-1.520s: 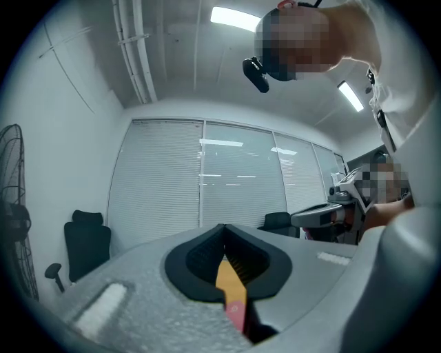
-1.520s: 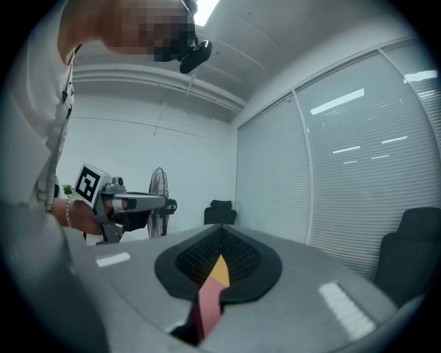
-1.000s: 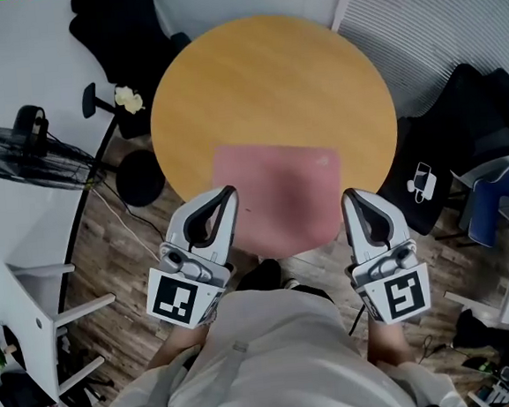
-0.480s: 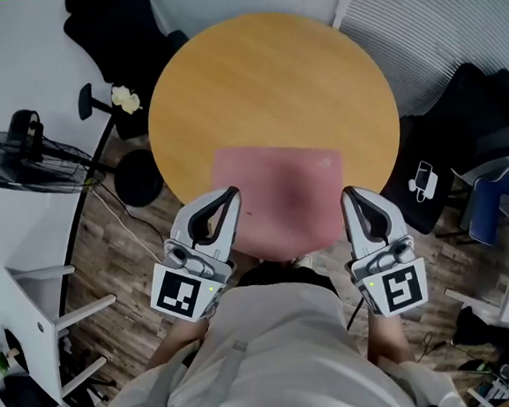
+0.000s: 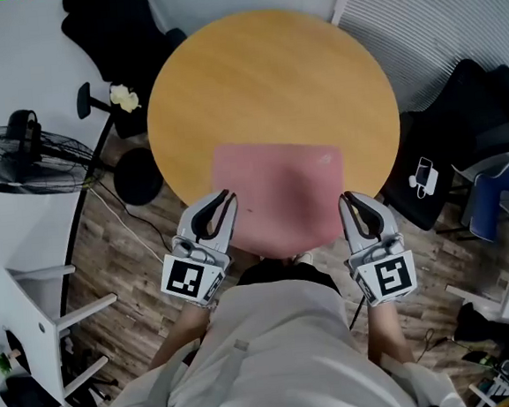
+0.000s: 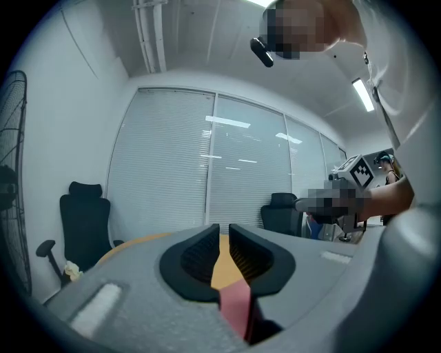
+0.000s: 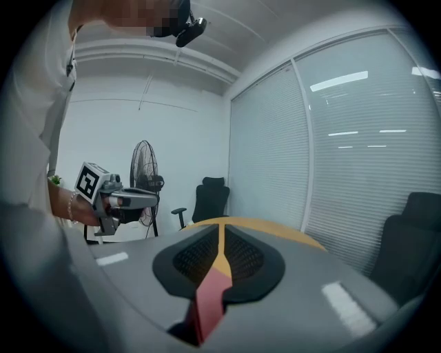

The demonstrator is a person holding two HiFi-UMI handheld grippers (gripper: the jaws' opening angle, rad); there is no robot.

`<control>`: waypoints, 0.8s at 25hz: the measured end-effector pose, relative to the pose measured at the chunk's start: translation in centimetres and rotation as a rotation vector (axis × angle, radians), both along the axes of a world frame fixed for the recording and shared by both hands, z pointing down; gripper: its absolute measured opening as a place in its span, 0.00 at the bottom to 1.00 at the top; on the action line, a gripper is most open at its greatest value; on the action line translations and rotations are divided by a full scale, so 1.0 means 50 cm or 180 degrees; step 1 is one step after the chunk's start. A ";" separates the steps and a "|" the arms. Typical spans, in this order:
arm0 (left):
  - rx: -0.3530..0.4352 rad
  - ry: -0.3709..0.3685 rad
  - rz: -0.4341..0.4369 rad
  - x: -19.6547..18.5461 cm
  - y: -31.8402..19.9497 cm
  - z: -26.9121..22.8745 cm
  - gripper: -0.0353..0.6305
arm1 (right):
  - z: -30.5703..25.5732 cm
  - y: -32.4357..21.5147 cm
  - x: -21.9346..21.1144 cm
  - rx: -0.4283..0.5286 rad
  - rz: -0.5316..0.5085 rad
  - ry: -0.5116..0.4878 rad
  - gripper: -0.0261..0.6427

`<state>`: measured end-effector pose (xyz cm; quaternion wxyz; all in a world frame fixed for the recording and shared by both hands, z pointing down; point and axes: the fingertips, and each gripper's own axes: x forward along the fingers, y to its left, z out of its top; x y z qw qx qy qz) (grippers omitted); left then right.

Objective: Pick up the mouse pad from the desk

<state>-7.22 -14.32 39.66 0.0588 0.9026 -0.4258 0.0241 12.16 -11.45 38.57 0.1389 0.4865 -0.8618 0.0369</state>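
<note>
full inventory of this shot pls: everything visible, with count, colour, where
table: 1, tan wood, round, centre
mouse pad: 1, pink, flat at table's near edge
fan: 1, black, floor at left
office chairs: 2, black, one beyond table at left, one at right
shelf: 1, white, lower left
blinds: pale grey, upper right
left gripper: 1, grey, by pad's near left corner; fingers just opened to a narrow gap, nothing between
right gripper: 1, grey, by pad's near right corner; same
</note>
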 end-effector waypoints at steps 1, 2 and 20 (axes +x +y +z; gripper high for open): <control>-0.0044 -0.0013 -0.0011 -0.006 0.001 0.018 0.13 | 0.016 0.003 0.006 -0.0037 0.0020 0.0011 0.08; -0.0086 -0.0030 -0.0019 -0.011 0.003 0.036 0.14 | 0.033 0.006 0.011 -0.0074 0.0040 0.0020 0.09; -0.1032 -0.0445 -0.0222 -0.118 0.075 0.405 0.17 | 0.392 0.090 0.110 -0.1127 0.0322 0.0176 0.14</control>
